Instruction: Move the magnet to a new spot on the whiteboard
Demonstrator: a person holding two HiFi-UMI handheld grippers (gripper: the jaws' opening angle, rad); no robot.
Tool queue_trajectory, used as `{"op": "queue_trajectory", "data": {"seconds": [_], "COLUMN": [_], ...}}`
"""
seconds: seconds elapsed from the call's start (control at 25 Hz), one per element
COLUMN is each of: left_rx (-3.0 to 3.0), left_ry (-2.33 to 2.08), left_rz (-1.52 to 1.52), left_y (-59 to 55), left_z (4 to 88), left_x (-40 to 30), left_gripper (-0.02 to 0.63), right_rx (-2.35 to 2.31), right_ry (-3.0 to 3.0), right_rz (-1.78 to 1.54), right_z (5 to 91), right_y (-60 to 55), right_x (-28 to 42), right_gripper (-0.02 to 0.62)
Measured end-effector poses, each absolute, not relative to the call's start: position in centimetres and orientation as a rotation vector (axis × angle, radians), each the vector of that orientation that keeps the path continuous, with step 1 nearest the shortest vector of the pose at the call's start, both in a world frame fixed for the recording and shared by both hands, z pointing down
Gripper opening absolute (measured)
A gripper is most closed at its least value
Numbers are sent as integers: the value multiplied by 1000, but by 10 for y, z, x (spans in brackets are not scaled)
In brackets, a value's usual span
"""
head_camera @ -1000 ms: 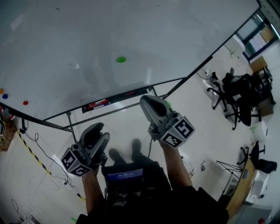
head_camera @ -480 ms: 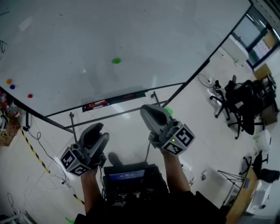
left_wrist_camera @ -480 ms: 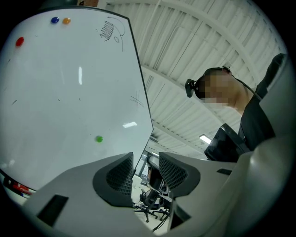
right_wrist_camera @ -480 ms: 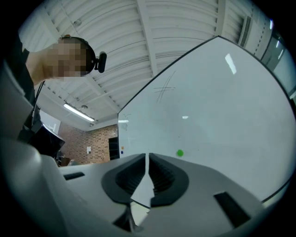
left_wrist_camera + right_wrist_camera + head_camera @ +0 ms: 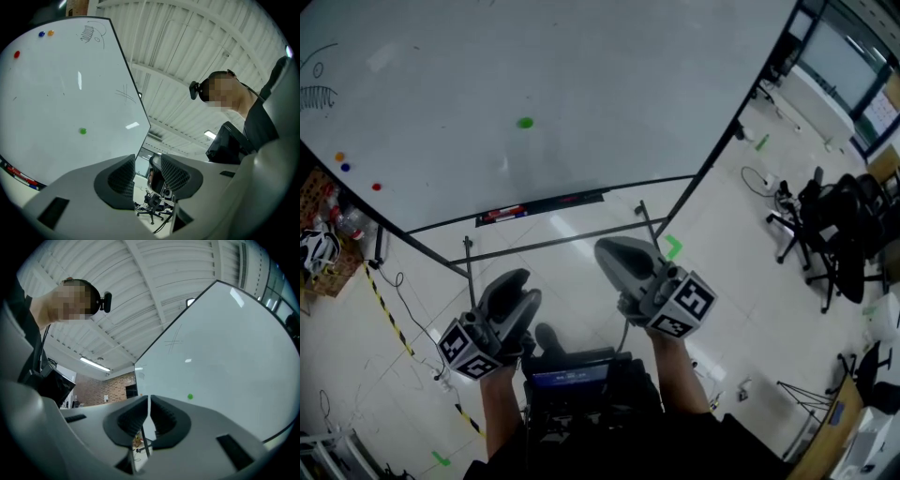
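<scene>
Head view: whiteboard point(image 5: 609, 75), green magnet point(image 5: 525, 123) near centre; office chairs point(image 5: 839, 230) far right.

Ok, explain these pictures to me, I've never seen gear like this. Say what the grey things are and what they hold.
No robot here: a person holds a two-jaw tool in each hand. The head view looks down from the person's head at the left gripper, the right gripper and a whiteboard on a stand. The other two views come from cameras riding on each tool, looking along its jaws. On the board sit a green magnet and three small coloured dots near its left edge. Nothing is held: the left jaws stand apart, empty; the right jaws have just been closing and are almost together, also empty.
</scene>
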State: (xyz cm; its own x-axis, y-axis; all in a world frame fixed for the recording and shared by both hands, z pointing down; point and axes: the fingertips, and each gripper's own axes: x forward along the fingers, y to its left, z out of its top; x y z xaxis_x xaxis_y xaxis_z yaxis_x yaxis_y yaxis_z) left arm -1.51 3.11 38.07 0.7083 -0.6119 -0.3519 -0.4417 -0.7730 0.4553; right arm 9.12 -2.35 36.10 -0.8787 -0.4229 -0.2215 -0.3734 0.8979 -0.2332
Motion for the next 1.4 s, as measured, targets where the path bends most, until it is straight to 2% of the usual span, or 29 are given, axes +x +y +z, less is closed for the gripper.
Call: {"op": "queue_trajectory", "data": {"seconds": [0.48,0.88,1.4], "left_rx": [2517,2593,2612], "left_ry": [-958,-890,-864], "left_rz": [-651,-583,-675], "left_y": [106,115,119], "left_z": [394,378,369], "left_x": [50,69,-4], "left_gripper": [169,169,170], "right_rx": [-434,-427,-335], "right_ry": [2783,2714,2800], "right_rz": [-352,-351,-376], "right_z": [383,376,370], "right_y": [52,72,88], "right_x": [149,167,77], "right_gripper": [37,37,21]}}
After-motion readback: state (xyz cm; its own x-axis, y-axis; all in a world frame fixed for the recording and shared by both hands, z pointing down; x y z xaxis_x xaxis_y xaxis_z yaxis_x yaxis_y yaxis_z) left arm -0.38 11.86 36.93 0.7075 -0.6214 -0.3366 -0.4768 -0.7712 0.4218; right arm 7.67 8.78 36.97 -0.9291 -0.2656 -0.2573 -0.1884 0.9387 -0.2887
